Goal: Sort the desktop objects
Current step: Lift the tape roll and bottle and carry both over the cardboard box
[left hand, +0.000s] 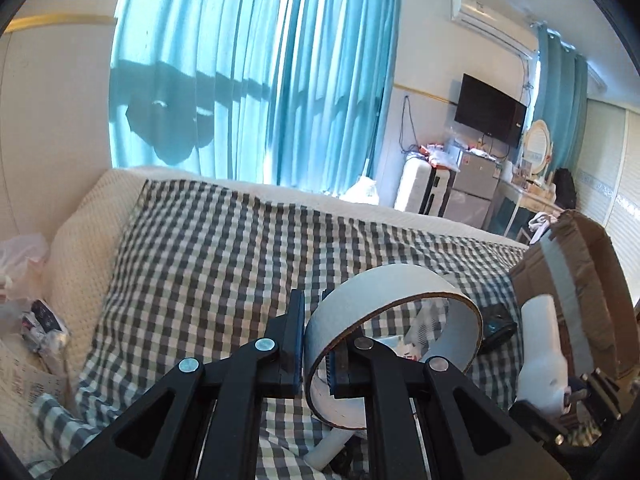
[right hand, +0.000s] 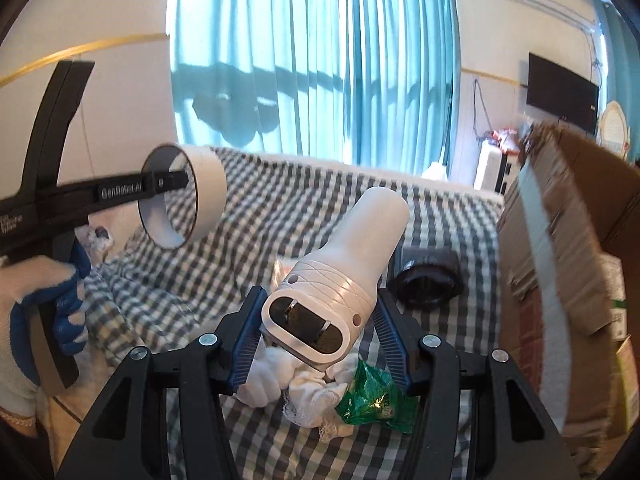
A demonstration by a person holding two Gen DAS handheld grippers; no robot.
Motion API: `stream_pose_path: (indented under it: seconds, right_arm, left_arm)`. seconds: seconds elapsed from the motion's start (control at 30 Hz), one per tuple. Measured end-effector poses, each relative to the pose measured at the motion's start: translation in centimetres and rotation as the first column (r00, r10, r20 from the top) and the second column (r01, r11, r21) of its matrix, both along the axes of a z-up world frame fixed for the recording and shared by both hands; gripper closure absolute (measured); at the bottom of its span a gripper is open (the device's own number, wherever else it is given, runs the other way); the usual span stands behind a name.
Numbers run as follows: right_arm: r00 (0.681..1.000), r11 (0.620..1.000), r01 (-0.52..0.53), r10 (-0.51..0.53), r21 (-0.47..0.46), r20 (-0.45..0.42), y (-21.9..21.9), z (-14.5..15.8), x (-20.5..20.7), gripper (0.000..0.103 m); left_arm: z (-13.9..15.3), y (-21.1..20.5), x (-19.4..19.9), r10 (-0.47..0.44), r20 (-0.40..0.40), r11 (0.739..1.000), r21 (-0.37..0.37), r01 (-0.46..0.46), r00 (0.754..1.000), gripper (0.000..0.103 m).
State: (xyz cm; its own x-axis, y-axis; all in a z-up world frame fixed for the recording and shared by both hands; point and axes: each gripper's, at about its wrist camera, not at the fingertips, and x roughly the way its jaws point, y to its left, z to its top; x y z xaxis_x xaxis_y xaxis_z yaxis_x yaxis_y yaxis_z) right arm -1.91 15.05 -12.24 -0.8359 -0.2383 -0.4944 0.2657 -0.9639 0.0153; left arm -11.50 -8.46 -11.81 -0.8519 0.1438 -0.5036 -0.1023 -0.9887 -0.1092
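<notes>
One checked cloth (right hand: 280,216) covers the bed and carries every loose item; its far edge meets a cream blanket (left hand: 84,232) below one teal curtain (left hand: 256,72). One cardboard box (right hand: 576,216), open flaps raised and crossed by a grey tape strip, stands at the cloth's right edge and bounds the working area on that side. The broad middle and left of the cloth lie bare of objects in the left wrist view.

One white hair-dryer-like appliance (right hand: 352,272) sits between the pads of the right tool (right hand: 320,340), plug end toward the camera, nozzle angled up and away toward the box; the jaws press its two flanks, so this tool is closed on it. The same appliance (left hand: 540,352) appears at the right of the left wrist view, just beside the box.

One white tape roll (left hand: 396,320) is raised above the cloth, its wall pinched between the narrowly set pads of the left tool (left hand: 316,344), one pad outside the ring and one inside. In the right wrist view the roll (right hand: 188,196) hangs well left of the appliance, held by a gloved left hand (right hand: 44,300).

One black round object (right hand: 428,280) lies on the cloth between appliance and box. One white crumpled cloth (right hand: 304,388) and one green wrapper (right hand: 376,396) lie touching, beneath the right tool.
</notes>
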Motion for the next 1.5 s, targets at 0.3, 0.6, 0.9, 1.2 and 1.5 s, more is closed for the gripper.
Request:
stream_pose_path:
  seconds: [0.3,0.6,0.9,1.2,1.5]
  right_arm:
    - [0.993,1.0,0.029,-0.029,-0.002,-0.118,0.9,3.7,3.0,0.049]
    - [0.973,0.999,0.047,-0.048,-0.01,-0.227,1.7,7.3,5.9,0.049]
    - [0.942,0.998,0.055,-0.06,-0.026,-0.33,2.6,10.6,9.6,0.049]
    - [0.918,0.996,0.078,-0.085,-0.033,-0.386,4.0,12.7,11.9,0.049]
    - [0.91,0.993,0.106,-0.12,-0.057,-0.397,7.1,14.0,12.9,0.049]
  left_arm:
    - [3.7,1.0,3.3,-0.011,-0.081,0.998,-0.059,0.006,0.997,0.094]
    - [7.7,1.8,6.9,-0.024,-0.159,0.999,-0.05,0.016,0.987,0.094]
    - [11.0,2.7,10.6,-0.053,-0.223,0.999,-0.015,0.051,0.973,0.094]
    - [13.4,4.0,12.6,-0.074,-0.285,0.997,-0.001,0.077,0.956,0.094]
    - [15.4,6.6,13.0,-0.123,-0.326,0.992,-0.013,0.126,0.937,0.094]
